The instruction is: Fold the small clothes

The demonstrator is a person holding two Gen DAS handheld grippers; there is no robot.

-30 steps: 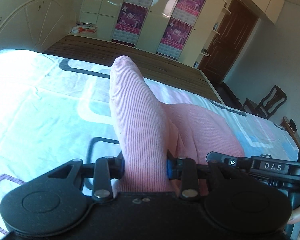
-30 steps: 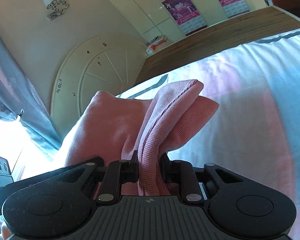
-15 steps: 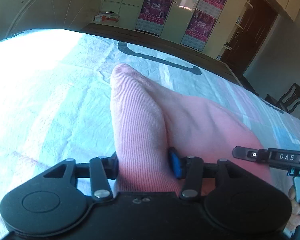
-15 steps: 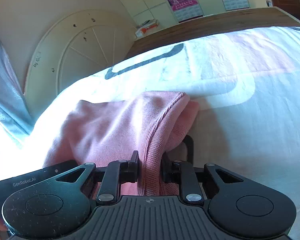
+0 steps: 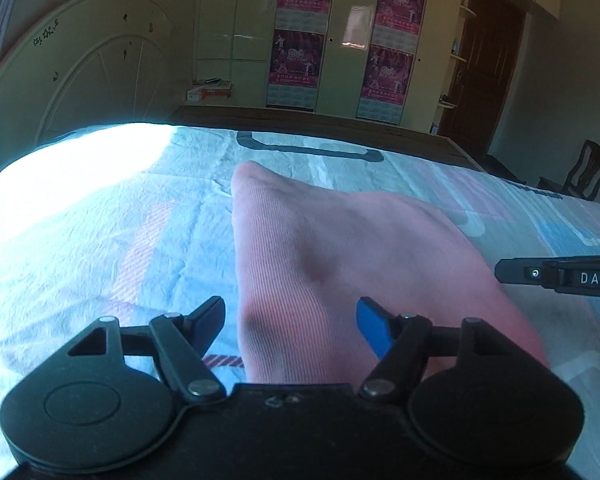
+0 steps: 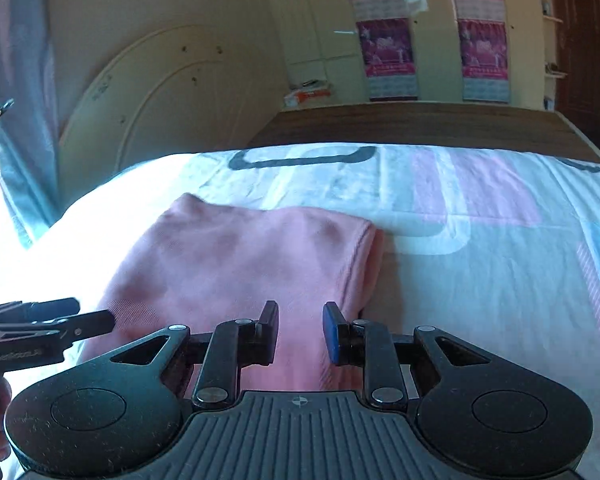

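A pink ribbed garment (image 5: 340, 248) lies folded flat on the bed; it also shows in the right wrist view (image 6: 240, 256). My left gripper (image 5: 292, 324) is open, its jaws wide apart either side of the garment's near edge, holding nothing. My right gripper (image 6: 300, 328) is open too, with its jaws a little apart over the garment's near right part. Each gripper's body shows at the edge of the other's view: the right one (image 5: 560, 276) and the left one (image 6: 40, 324).
The bed sheet (image 6: 480, 240) is pale with pink, blue and grey shapes. A cream headboard (image 5: 80, 80) stands at the left. Wardrobes with magenta posters (image 5: 304, 32), a dark door (image 5: 480, 64) and a chair (image 5: 588, 172) lie beyond the bed.
Both grippers lowered the garment onto the bed and opened, letting go of it. The pink fabric now lies flat instead of standing up between the jaws.
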